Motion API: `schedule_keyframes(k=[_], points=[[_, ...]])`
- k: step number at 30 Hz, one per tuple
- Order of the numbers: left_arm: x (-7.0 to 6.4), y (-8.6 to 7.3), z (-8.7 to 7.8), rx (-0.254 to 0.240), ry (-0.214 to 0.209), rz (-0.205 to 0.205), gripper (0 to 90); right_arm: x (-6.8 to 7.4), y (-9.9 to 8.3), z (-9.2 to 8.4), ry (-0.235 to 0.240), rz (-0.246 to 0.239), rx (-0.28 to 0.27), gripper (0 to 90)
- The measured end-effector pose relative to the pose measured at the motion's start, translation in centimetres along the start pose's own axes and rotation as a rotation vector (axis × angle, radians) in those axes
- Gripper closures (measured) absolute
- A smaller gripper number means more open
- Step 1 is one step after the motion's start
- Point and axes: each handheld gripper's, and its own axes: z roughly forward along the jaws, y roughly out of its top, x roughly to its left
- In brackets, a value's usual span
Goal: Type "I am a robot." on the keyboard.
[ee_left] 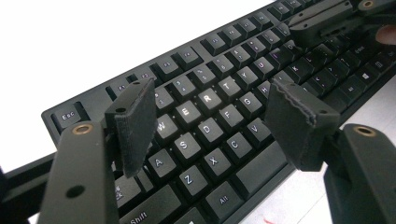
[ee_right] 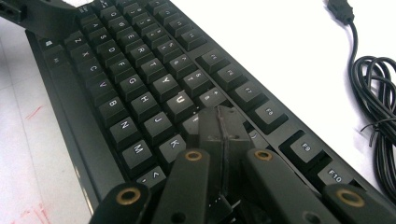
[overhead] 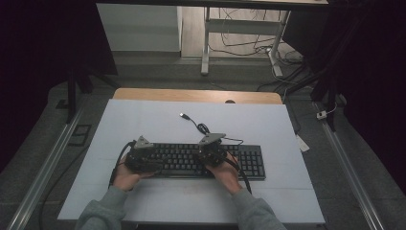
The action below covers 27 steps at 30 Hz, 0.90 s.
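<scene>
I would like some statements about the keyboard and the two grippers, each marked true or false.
1. The right gripper has its jaws shut, tips at the keys. True.
2. The left gripper is shut on a keycap. False: its jaws stand open above the keyboard.
3. The keyboard's cable is plugged into a computer. False: its USB plug lies loose on the white table.
4. Both grippers are over the keyboard. True.
5. The keyboard is white. False: it is black.

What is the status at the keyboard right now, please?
Left gripper open over the black keyboard, left half. Right gripper shut, tips on the keys near I. Coiled black USB cable lies clear behind.
</scene>
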Motion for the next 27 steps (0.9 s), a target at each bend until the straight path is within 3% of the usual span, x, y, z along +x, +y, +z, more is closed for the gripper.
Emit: schedule_keyframes(k=[11, 21, 27], points=[[-0.1, 0.0, 0.0, 0.006, 0.002, 0.006, 33.9, 0.2, 0.0, 0.7, -0.037, -0.028, 0.037, 89.7], [0.0, -0.1, 0.0, -0.002, 0.007, 0.003, 33.9, -0.2, 0.0, -0.8, -0.003, 0.013, -0.039, 89.6], [0.1, -0.1, -0.1, -0.003, 0.009, 0.004, 33.9, -0.6, -0.8, -2.1, -0.005, 0.034, -0.050, 89.2]])
